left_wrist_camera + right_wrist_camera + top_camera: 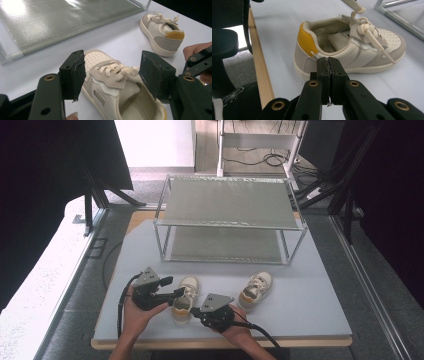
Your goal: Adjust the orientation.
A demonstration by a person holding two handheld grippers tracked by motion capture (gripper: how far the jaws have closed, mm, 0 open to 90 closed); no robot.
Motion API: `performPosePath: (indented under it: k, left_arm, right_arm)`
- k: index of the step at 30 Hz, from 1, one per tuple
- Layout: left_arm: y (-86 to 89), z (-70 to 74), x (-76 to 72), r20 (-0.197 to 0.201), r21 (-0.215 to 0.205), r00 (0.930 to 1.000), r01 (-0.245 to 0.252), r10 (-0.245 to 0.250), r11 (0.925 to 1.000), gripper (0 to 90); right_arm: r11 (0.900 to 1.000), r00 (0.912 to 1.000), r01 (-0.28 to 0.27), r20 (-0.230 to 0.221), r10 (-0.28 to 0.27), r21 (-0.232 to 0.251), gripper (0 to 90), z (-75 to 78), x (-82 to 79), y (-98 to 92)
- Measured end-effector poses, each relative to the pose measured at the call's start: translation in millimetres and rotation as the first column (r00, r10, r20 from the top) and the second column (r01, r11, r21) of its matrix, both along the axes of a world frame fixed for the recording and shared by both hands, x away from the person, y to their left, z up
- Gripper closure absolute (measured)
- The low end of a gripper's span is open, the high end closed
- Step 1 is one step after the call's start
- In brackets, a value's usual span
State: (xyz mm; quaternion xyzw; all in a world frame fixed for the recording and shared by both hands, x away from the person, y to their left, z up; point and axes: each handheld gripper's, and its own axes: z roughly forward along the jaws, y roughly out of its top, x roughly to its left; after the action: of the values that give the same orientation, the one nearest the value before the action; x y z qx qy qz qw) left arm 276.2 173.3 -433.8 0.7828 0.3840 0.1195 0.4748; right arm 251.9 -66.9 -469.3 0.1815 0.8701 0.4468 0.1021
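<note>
Two small cream shoes with yellow heel tabs lie on the grey table [310, 305]. My left gripper [172, 286] comes at the left shoe [188, 289] from the left. Its jaws stand open [111, 65] just above that shoe's laces [112, 70] and do not press on it. My right gripper [194, 310] points at the same shoe's heel from the front right. Its jaws are shut [328, 60], with their tip just short of the grey heel side [304, 61]. A thin white strip meets that tip. The other shoe [256, 289] lies apart to the right, toe toward the rack.
A two-shelf metal rack [230, 202] stands at the back of the table, both shelves bare. The table's wooden front edge [260, 75] runs close to the left shoe's heel. Bare table lies between the shoes and the rack.
</note>
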Motion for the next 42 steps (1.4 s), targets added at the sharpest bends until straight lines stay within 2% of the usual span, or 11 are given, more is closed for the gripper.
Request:
performPosePath:
  k: [9, 12, 19, 23, 26, 30, 31, 36, 39, 42]
  left_arm:
    - [1.3, 0.5, -0.9, 0.001, -0.003, 1.0000, -0.002, 0.002, 1.0000, 37.2]
    - [1.3, 0.1, -1.1, -0.001, -0.002, 1.0000, -0.003, 0.003, 1.0000, 37.1]
    - [1.9, 0.2, -0.4, 0.000, -0.004, 1.0000, -0.006, 0.006, 1.0000, 37.2]
    - [1.8, 0.2, 0.1, 0.000, -0.004, 1.0000, -0.006, 0.006, 1.0000, 37.2]
    - [1.6, 0.3, -0.1, 0.000, -0.003, 1.0000, -0.004, 0.004, 1.0000, 37.2]
    - [3.0, 0.6, -0.4, 0.001, -0.005, 1.0000, -0.004, 0.004, 1.0000, 37.2]
    - [3.5, 0.8, -0.5, 0.001, -0.005, 1.0000, -0.006, 0.006, 1.0000, 37.1]
    - [5.3, 0.8, 0.0, -0.001, -0.006, 0.9999, -0.011, 0.011, 0.9999, 37.1]
    - [5.0, 0.8, -0.1, -0.002, -0.006, 0.9999, -0.010, 0.010, 0.9999, 37.2]
    - [4.0, 1.3, -0.6, -0.003, -0.006, 1.0000, -0.003, 0.003, 1.0000, 37.1]
  right_arm:
    - [0.999, 0.9979, 0.051, 0.041, -0.051, -0.001, 87.6, 8.1, 3.5, -12.4]
    - [0.997, 0.9944, 0.081, 0.069, -0.079, -0.020, 88.8, 10.5, 5.2, -19.1]
    - [0.988, 0.9849, 0.151, 0.089, -0.149, -0.016, 89.6, 15.9, 11.7, -37.2]
    - [0.977, 0.9724, 0.203, 0.131, -0.193, -0.068, 89.8, 15.5, 13.8, -43.5]
    - [0.968, 0.9666, 0.231, 0.137, -0.217, -0.097, 89.9, 13.3, 15.5, -49.4]
    - [0.944, 0.9478, 0.293, 0.177, -0.265, -0.152, 89.8, 9.1, 16.6, -58.1]
    - [0.938, 0.9446, 0.305, 0.179, -0.275, -0.164, 89.9, 7.2, 16.9, -61.1]
    - [0.923, 0.9378, 0.336, 0.157, -0.310, -0.189, 89.9, 0.5, 16.5, -80.5]
    - [0.929, 0.9419, 0.331, 0.118, -0.315, -0.167, 89.9, 2.8, 16.6, -89.1]
    - [0.926, 0.9414, 0.332, 0.122, -0.315, -0.177, 89.9, 3.2, 11.9, -93.6]
